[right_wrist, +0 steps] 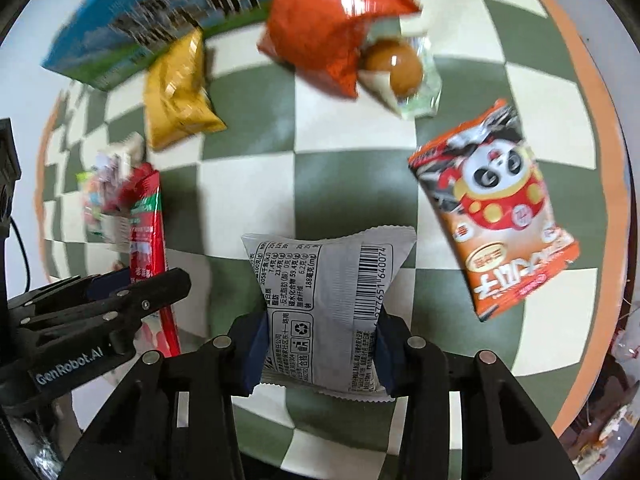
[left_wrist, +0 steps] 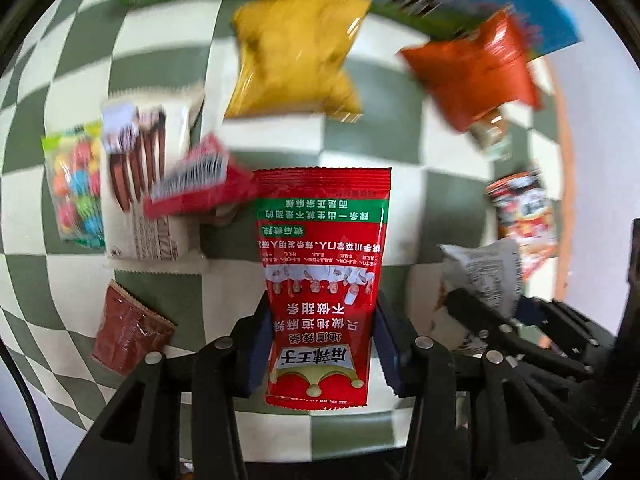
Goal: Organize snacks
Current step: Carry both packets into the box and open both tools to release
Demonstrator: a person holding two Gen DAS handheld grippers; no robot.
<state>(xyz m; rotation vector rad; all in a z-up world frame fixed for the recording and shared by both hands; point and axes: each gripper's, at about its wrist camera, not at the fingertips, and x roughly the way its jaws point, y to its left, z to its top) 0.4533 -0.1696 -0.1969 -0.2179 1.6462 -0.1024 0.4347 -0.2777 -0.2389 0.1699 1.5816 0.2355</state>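
Red spicy-strip packet (left_wrist: 322, 288) sits pinched in your left gripper (left_wrist: 320, 344), pointing steeply down over the checkered tabletop (left_wrist: 380, 152). Your right gripper (right_wrist: 318, 344) clamps a grey wrapped snack (right_wrist: 326, 304) likewise. Farther out, a yellow bag (left_wrist: 296, 52) lies at 12 o'clock beside an orange bag (left_wrist: 472, 76); a blue box (right_wrist: 152, 12) lines the far edge.

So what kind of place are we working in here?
Likely a home table, not a shop: a green-and-cream checkered cloth with an orange border, loose snack packets like the panda packet scattered on it, and a blue carton at the back.
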